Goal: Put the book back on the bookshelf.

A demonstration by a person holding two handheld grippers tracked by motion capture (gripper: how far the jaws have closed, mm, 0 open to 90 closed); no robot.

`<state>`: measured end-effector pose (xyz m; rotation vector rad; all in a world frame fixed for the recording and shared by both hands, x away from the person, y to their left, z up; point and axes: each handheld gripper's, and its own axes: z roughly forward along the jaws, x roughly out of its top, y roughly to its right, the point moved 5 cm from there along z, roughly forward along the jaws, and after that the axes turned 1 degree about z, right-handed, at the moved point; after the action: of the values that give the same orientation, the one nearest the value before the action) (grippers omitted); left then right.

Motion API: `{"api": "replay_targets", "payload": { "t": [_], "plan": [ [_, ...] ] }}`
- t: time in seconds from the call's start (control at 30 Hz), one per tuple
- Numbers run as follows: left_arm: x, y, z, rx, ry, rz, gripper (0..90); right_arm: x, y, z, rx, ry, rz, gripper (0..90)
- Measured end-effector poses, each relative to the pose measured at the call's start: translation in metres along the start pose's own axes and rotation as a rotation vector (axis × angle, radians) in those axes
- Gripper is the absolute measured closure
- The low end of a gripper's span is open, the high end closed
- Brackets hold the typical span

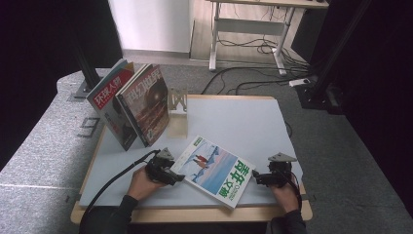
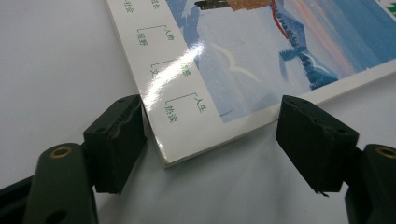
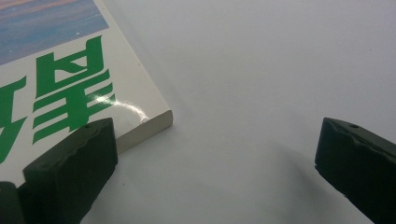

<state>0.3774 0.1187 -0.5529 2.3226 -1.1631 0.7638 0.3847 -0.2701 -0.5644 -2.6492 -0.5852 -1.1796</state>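
The magazine (image 1: 214,171) with the snowy blue cover lies flat on the white table (image 1: 243,122), near the person's edge and turned at an angle. Its near-right corner reaches almost to the table's near edge. The left gripper (image 1: 179,176) is at the magazine's left corner. In the left gripper view its jaws stand apart with that corner between them; one pad is just at the spine edge and the other is clear of the paper, so it grips nothing. The right gripper (image 1: 255,177) waits at the right corner, also wide open and with nothing held.

The risk here seems to be a poor bite. If the left jaws close on the corner alone, they may catch only the cover or a few pages, and the magazine could bend or fan open when lifted. A push from either gripper could also slide it on the smooth table toward the near edge. The two standing magazines (image 1: 131,102) at the far left lean on a stand (image 1: 178,109) and are well apart.
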Motion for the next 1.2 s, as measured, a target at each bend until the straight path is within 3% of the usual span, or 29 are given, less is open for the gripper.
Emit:
{"api": "replay_targets", "payload": {
  "t": [0.2,0.5,0.93,1.03,1.1,1.2],
  "plan": [
    [-0.004,0.003,-0.004,-0.009,-0.003,-0.004,29.2,0.005,0.004,0.007,-0.007,0.007,0.012,0.0],
    [-0.011,0.011,-0.008,-0.033,0.003,-0.013,29.1,0.014,0.011,0.018,-0.005,0.009,0.032,0.0],
    [-0.021,0.035,-0.013,-0.046,0.006,-0.011,27.1,0.037,0.024,0.041,-0.034,0.018,0.053,0.1],
    [-0.021,0.036,-0.013,-0.048,0.004,-0.010,27.2,0.037,0.025,0.043,-0.025,0.020,0.063,1.6],
    [-0.021,0.032,-0.015,-0.072,-0.005,0.000,27.6,0.036,0.024,0.041,-0.016,0.023,0.069,3.0],
    [-0.021,0.028,-0.016,-0.047,-0.024,0.012,25.3,0.035,0.021,0.037,-0.005,0.025,0.054,2.9]
  ]
}}
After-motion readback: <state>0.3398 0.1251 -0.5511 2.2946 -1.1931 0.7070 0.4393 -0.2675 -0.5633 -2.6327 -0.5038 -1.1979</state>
